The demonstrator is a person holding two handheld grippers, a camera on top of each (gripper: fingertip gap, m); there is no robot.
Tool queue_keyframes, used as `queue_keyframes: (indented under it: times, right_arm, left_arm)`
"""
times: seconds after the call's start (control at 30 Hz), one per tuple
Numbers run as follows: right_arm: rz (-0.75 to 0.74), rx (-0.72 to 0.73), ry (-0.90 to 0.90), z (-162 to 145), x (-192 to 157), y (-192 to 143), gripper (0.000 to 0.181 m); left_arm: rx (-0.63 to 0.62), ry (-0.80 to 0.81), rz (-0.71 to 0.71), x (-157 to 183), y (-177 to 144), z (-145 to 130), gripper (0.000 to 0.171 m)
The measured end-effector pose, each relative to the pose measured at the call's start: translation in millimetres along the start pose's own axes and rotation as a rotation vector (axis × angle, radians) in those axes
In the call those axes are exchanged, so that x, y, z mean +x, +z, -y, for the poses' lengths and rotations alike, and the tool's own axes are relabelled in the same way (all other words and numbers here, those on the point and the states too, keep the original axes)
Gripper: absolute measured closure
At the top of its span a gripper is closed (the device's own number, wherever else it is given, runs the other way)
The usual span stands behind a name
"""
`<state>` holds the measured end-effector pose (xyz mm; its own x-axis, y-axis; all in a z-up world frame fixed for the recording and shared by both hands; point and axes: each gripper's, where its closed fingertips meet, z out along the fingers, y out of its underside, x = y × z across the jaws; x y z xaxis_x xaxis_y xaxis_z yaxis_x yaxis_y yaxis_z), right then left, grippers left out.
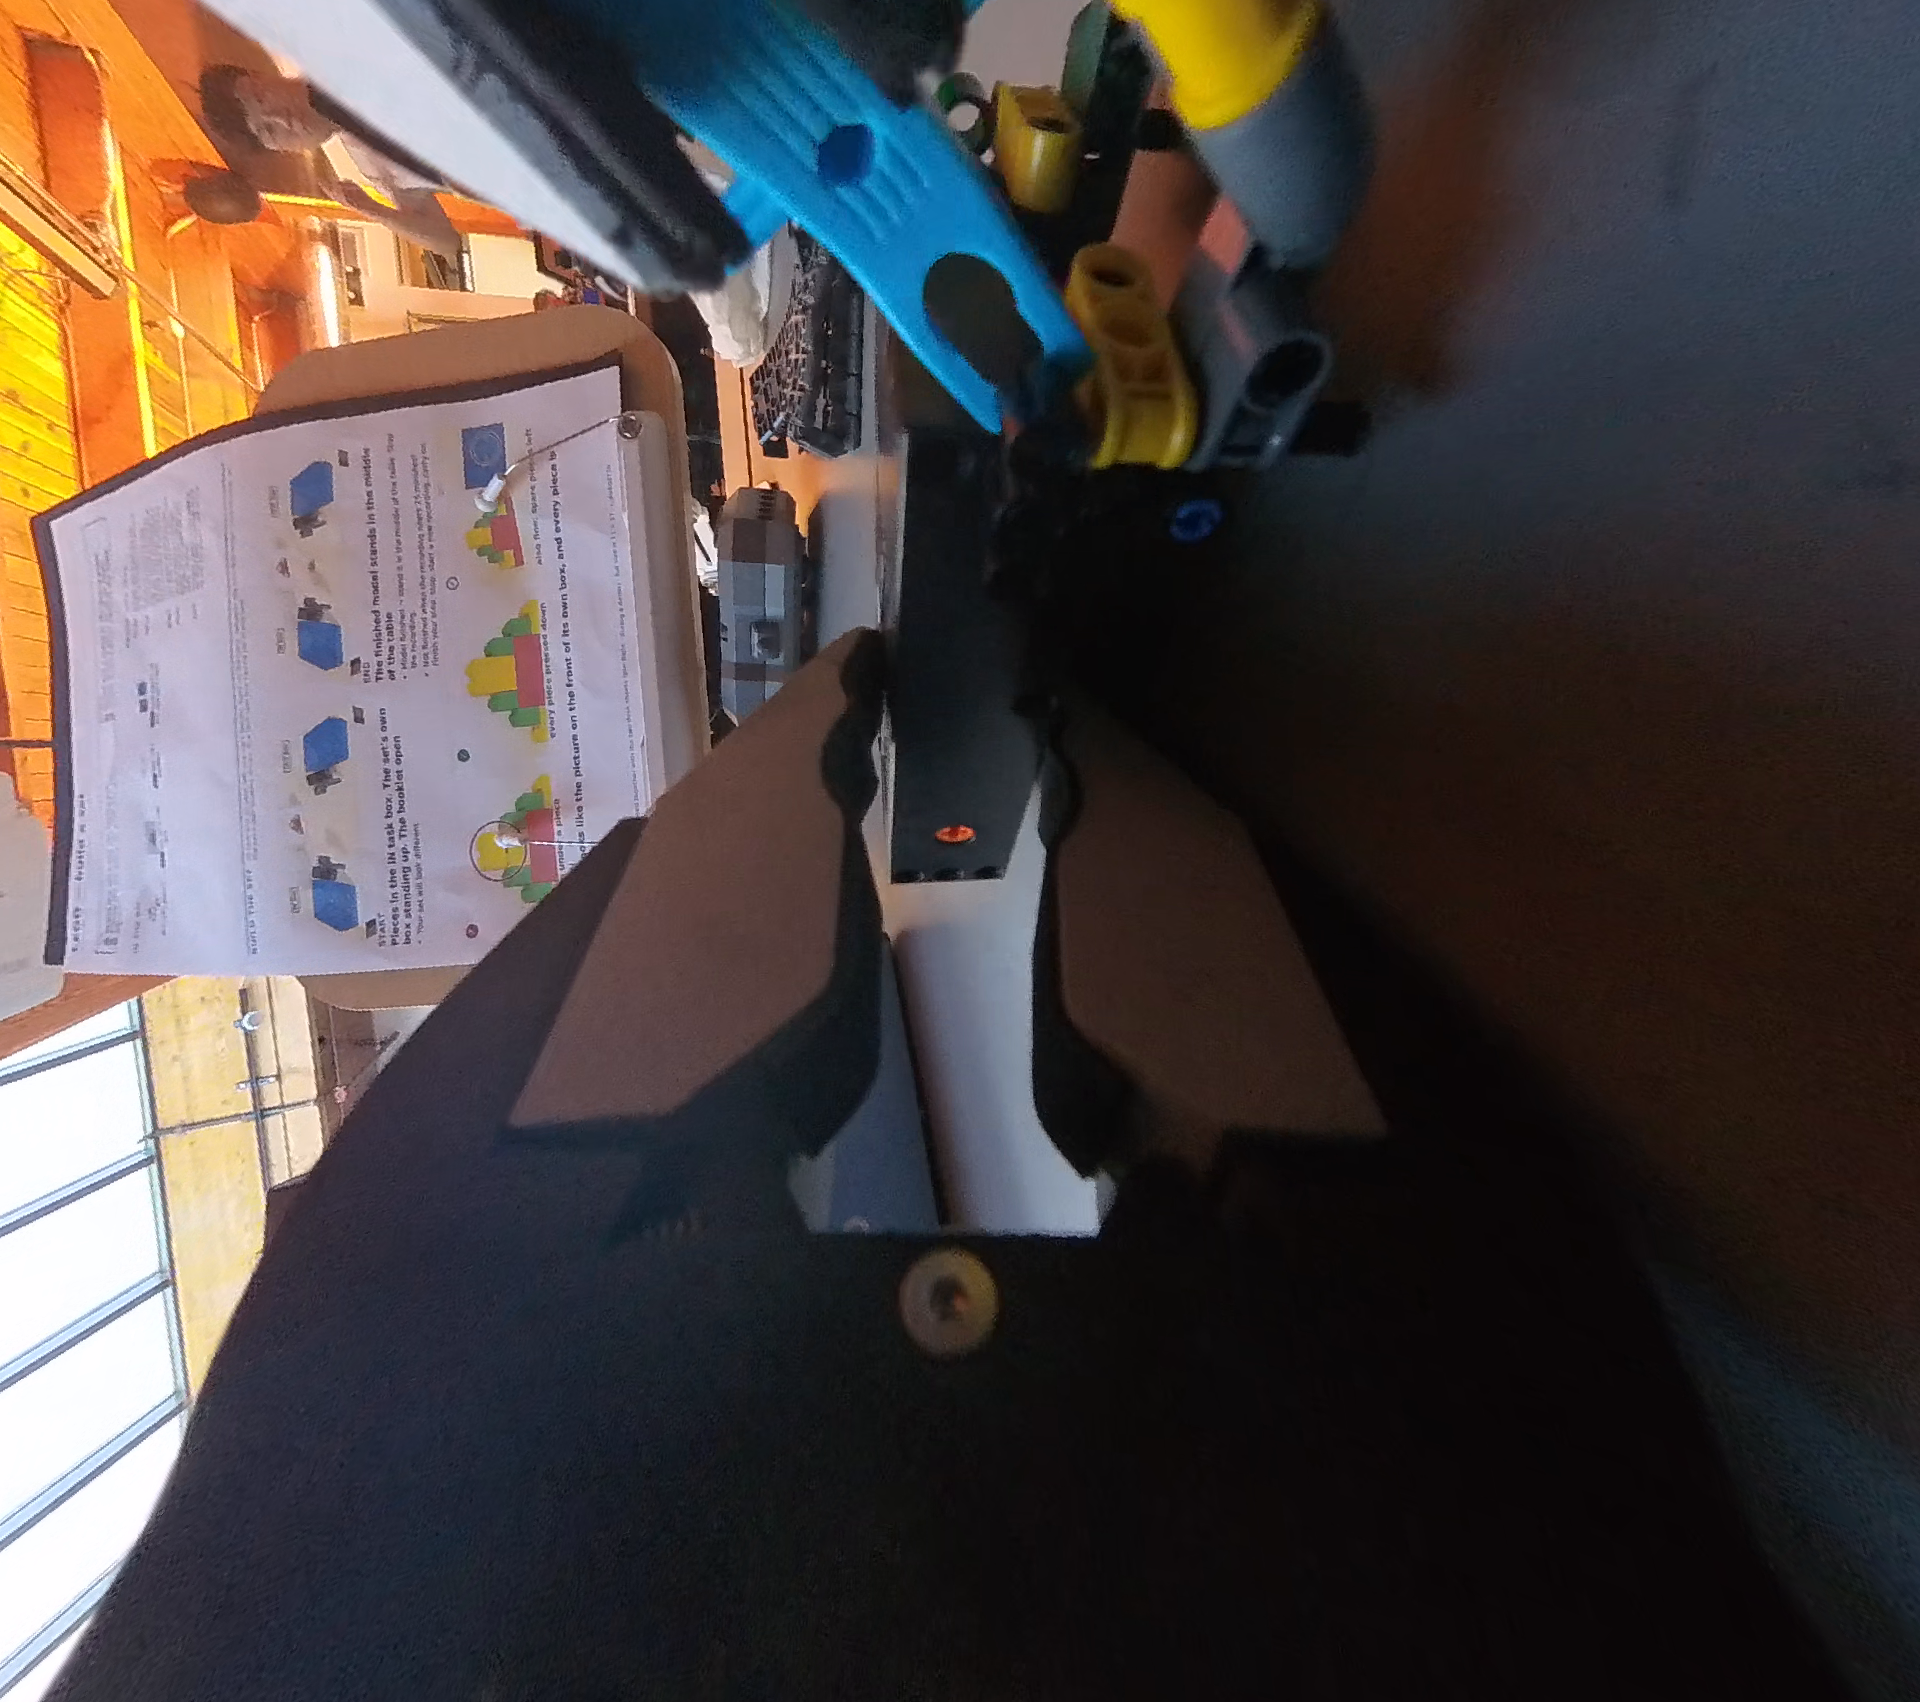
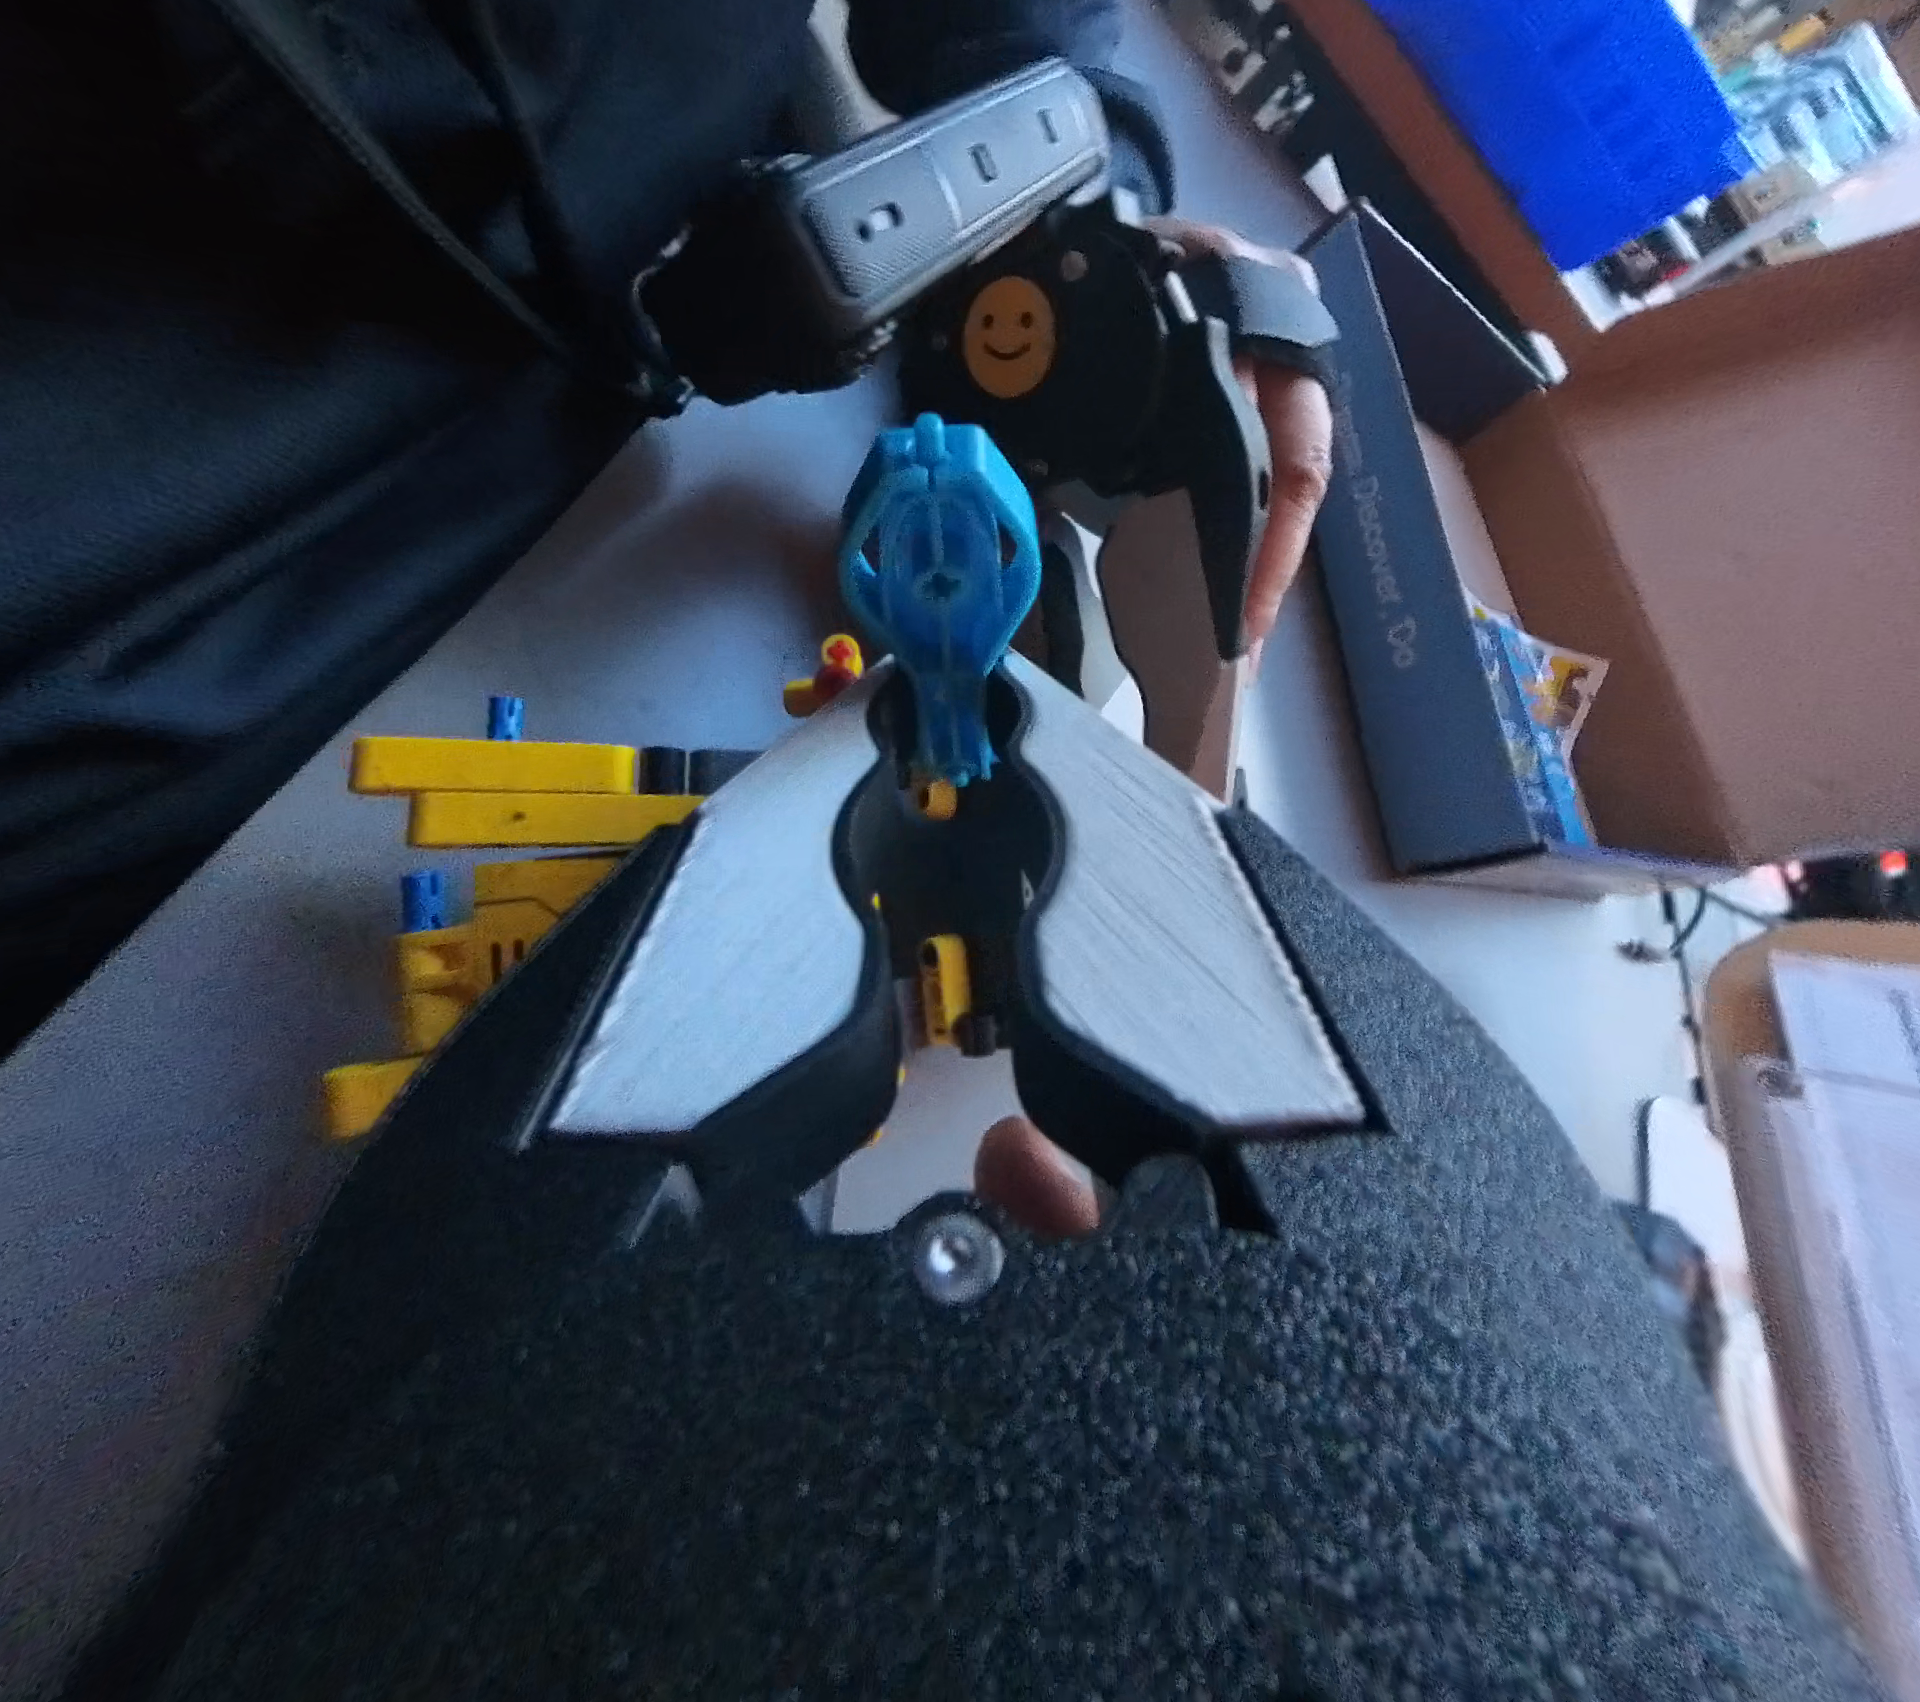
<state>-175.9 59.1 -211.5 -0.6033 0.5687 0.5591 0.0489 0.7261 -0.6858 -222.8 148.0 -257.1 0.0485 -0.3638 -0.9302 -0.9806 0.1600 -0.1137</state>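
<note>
My left gripper (image 1: 961, 717) is shut on a long black beam (image 1: 951, 613) of a brick model, with yellow connectors (image 1: 1132, 364) and a grey piece (image 1: 1262, 374) at the beam's far end. My right gripper (image 2: 951, 696) is shut on a blue separator tool (image 2: 940, 572). In the left wrist view the tool (image 1: 831, 125) reaches in from the upper left and its tip touches a yellow connector. The right wrist view shows the left gripper's body (image 2: 1049, 364) beyond the tool, held by a hand (image 2: 1288, 457). Yellow model parts (image 2: 499, 779) lie on the white table (image 2: 665, 572).
A printed sheet on a cardboard stand (image 1: 353, 676) stands behind the model, with a keyboard (image 1: 821, 364) and a grey device (image 1: 758, 603) nearby. A dark long box (image 2: 1403, 592), a cardboard box (image 2: 1714, 561) and a blue bin (image 2: 1538, 11) sit at the right. A person's dark jacket (image 2: 312, 198) fills the left. My hands' fingertips stand some 11 centimeters from each other.
</note>
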Motion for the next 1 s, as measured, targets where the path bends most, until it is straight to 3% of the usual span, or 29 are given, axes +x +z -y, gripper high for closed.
queue_keyframes:
  times: [0.13, 0.3, 0.43, 0.5, 0.6, 0.67, 0.73, 0.83, 1.0]
  right_arm:
    - [0.089, -0.019, -0.102, 4, -7, 6, 0.172]
    - [0.092, 0.057, 0.099, -7, 2, -4, 0.172]
    - [-0.024, 0.163, 0.249, -10, 19, -26, 0.171]
    - [-0.153, 0.236, 0.374, -16, 41, -49, 0.173]
    - [-0.394, 0.258, 0.595, -51, 76, -90, 0.173]
    - [-0.443, 0.295, 0.716, -66, 79, -106, 0.173]
    - [-0.411, 0.321, 0.803, -70, 74, -106, 0.173]
    - [-0.319, 0.203, 0.94, -88, 64, -92, 0.173]
    - [-0.254, 0.124, 0.971, -93, 53, -81, 0.173]
  left_arm:
    - [0.011, -0.012, -0.008, 0, 0, 4, 0.144]
    - [0.036, -0.049, 0.006, 1, 2, 10, 0.144]
    - [0.055, -0.065, 0.021, 0, 1, 10, 0.144]
    - [0.069, -0.124, 0.012, 0, 2, 10, 0.143]
    - [0.087, -0.151, 0.002, 0, 2, 9, 0.143]
    - [0.098, -0.118, 0.016, 0, 1, 9, 0.143]
    - [0.123, -0.09, 0.029, 0, 1, 9, 0.144]
    - [0.149, -0.074, 0.036, 0, 0, 9, 0.144]
    - [0.15, -0.075, 0.048, -1, 2, 10, 0.144]
